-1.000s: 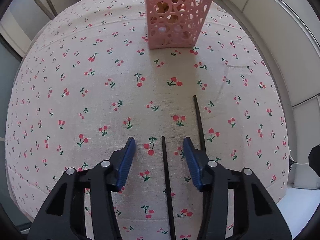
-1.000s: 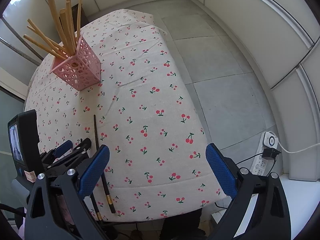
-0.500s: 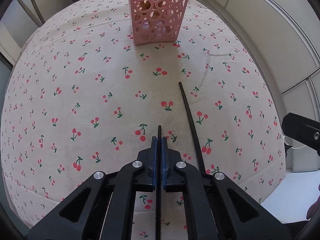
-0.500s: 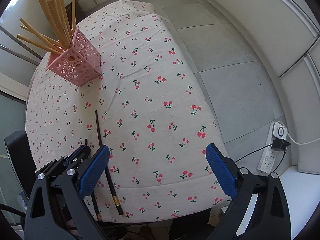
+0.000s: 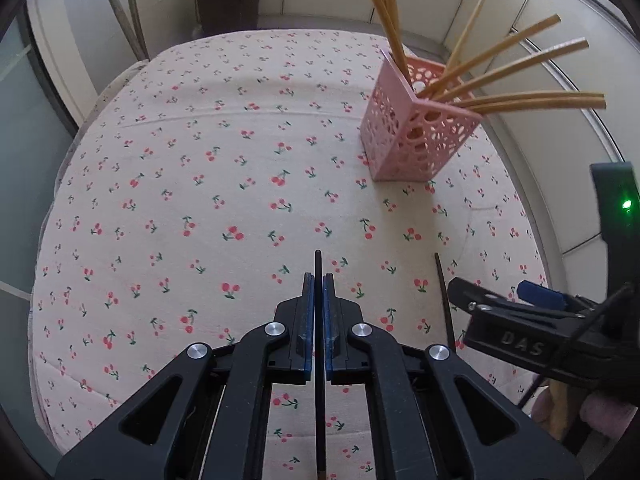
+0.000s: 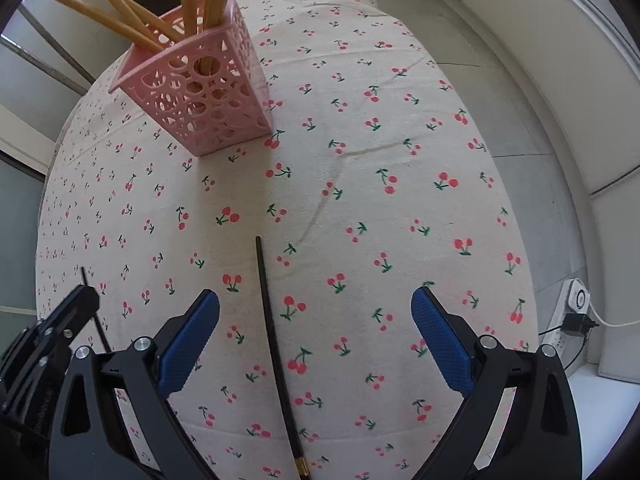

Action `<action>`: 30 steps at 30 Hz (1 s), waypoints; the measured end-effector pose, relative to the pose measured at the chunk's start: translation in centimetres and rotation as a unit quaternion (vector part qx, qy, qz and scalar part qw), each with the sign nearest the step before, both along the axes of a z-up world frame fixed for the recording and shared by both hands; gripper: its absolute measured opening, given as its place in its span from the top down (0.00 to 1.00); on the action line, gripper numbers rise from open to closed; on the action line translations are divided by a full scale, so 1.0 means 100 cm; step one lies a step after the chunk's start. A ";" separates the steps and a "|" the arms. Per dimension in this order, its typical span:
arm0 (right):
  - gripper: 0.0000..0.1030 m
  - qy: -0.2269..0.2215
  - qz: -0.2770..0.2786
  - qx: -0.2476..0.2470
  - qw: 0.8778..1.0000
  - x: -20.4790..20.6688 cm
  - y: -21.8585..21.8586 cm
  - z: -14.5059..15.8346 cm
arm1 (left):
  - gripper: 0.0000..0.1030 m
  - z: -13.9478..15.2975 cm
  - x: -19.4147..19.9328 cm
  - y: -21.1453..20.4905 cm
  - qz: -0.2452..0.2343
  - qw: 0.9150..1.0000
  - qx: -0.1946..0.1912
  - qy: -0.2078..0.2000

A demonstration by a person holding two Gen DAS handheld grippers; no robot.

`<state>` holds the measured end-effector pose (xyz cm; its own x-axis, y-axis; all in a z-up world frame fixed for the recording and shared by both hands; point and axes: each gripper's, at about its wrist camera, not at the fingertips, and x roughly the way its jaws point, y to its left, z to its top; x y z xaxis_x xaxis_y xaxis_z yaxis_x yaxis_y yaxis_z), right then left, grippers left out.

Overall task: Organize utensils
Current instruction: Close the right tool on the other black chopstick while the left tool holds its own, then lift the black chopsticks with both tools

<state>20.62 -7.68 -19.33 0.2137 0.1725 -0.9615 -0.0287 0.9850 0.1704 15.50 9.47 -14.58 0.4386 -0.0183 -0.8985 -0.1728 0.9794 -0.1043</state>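
Observation:
My left gripper (image 5: 318, 280) is shut on a thin black chopstick (image 5: 318, 264), which it holds lifted off the cherry-print tablecloth (image 5: 224, 168). A second black chopstick (image 6: 276, 344) lies flat on the cloth between the wide-apart blue pads of my right gripper (image 6: 316, 300), which is open and touches nothing. That same chopstick (image 5: 443, 296) shows at the right of the left wrist view, beside the right gripper's body (image 5: 520, 324). A pink perforated holder (image 5: 416, 140) (image 6: 200, 92) with several wooden chopsticks stands at the far side. The left gripper (image 6: 84, 292) shows low on the left in the right wrist view.
The round table's edge (image 6: 516, 216) drops to a grey tiled floor on the right, where a white power strip (image 6: 576, 304) lies. A dark bucket (image 5: 228, 4) stands beyond the far edge. A window wall runs along the left.
My left gripper closed on the black chopstick, then rose and swung, so the pink holder now sits to its right. My right gripper came down over the second chopstick, still open.

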 end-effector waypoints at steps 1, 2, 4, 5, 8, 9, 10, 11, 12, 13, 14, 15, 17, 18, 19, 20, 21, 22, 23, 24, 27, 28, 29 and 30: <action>0.09 0.008 0.000 0.000 1.000 0.002 0.004 -0.005 | 0.97 0.004 -0.002 0.003 0.003 1.000 0.003 -0.005; 0.09 0.013 0.000 0.000 1.000 0.003 0.007 -0.009 | 0.97 0.007 -0.002 0.007 0.007 1.000 0.004 -0.009; 0.09 0.023 0.001 -0.004 1.000 0.006 0.014 -0.018 | 0.97 0.012 -0.004 0.014 0.011 1.000 0.002 -0.014; 0.08 0.028 0.002 -0.007 1.000 0.007 0.017 -0.022 | 0.97 0.014 -0.004 0.018 0.015 1.000 -0.002 -0.016; 0.08 0.015 0.015 -0.041 0.999 0.007 0.031 -0.025 | 0.97 0.019 -0.005 0.026 0.021 1.000 -0.005 -0.022; 0.08 0.012 0.018 -0.045 0.999 0.007 0.034 -0.025 | 0.97 0.021 -0.005 0.027 0.023 0.999 -0.003 -0.026; 0.08 0.008 0.020 -0.048 0.999 0.006 0.037 -0.025 | 0.97 0.023 -0.006 0.028 0.024 0.999 0.000 -0.030; 0.08 0.005 0.022 -0.051 0.998 0.005 0.041 -0.024 | 0.97 0.026 -0.006 0.030 0.025 0.999 0.002 -0.034; 0.08 0.001 0.025 -0.054 0.998 0.003 0.044 -0.024 | 0.97 0.029 -0.009 0.032 0.025 0.999 0.003 -0.038; 0.09 -0.003 0.026 -0.056 0.998 0.002 0.046 -0.024 | 0.97 0.032 -0.009 0.033 0.026 0.999 0.003 -0.041; 0.10 -0.006 0.030 -0.056 0.998 0.001 0.049 -0.024 | 0.97 0.034 -0.010 0.034 0.027 0.999 0.002 -0.044; 0.14 -0.012 0.034 -0.058 0.998 -0.001 0.053 -0.023 | 0.97 0.036 -0.010 0.035 0.028 0.998 0.002 -0.047; 0.28 -0.023 0.045 -0.059 0.997 -0.007 0.061 -0.019 | 0.97 0.039 -0.011 0.036 0.030 0.998 0.002 -0.052; 0.41 -0.029 0.056 -0.050 0.997 -0.009 0.065 -0.015 | 0.97 0.041 -0.011 0.037 0.030 0.998 0.002 -0.054; 0.52 -0.031 0.063 -0.046 0.996 -0.011 0.070 -0.013 | 0.97 0.042 -0.012 0.037 0.031 0.998 0.003 -0.056; 0.54 -0.034 0.069 -0.045 0.996 -0.012 0.073 -0.011 | 0.97 0.042 -0.012 0.037 0.030 0.998 0.004 -0.057; 0.59 -0.036 0.075 -0.045 0.995 -0.014 0.077 -0.010 | 0.97 0.042 -0.012 0.037 0.030 0.998 0.004 -0.057; 0.64 -0.039 0.081 -0.045 0.995 -0.016 0.080 -0.009 | 0.97 0.042 -0.012 0.037 0.030 0.998 0.004 -0.058; 0.66 -0.040 0.085 -0.044 0.995 -0.018 0.080 -0.009 | 0.97 0.043 -0.012 0.036 0.029 0.998 0.004 -0.058; 0.73 -0.041 0.089 -0.041 0.994 -0.019 0.080 -0.008 | 0.97 0.043 -0.013 0.036 0.028 0.998 0.005 -0.059; 0.86 -0.041 0.096 -0.033 0.994 -0.022 0.080 -0.006 | 0.97 0.044 -0.013 0.035 0.026 0.998 0.007 -0.061; 0.92 -0.043 0.100 -0.033 0.994 -0.022 0.079 -0.006 | 0.97 0.045 -0.013 0.034 0.026 0.998 0.008 -0.062; 0.94 -0.044 0.103 -0.030 0.993 -0.023 0.079 -0.005 | 0.97 0.045 -0.014 0.034 0.025 0.998 0.009 -0.063; 0.94 -0.045 0.105 -0.029 0.993 -0.023 0.073 -0.007 | 0.97 0.045 -0.014 0.033 0.025 0.998 0.010 -0.064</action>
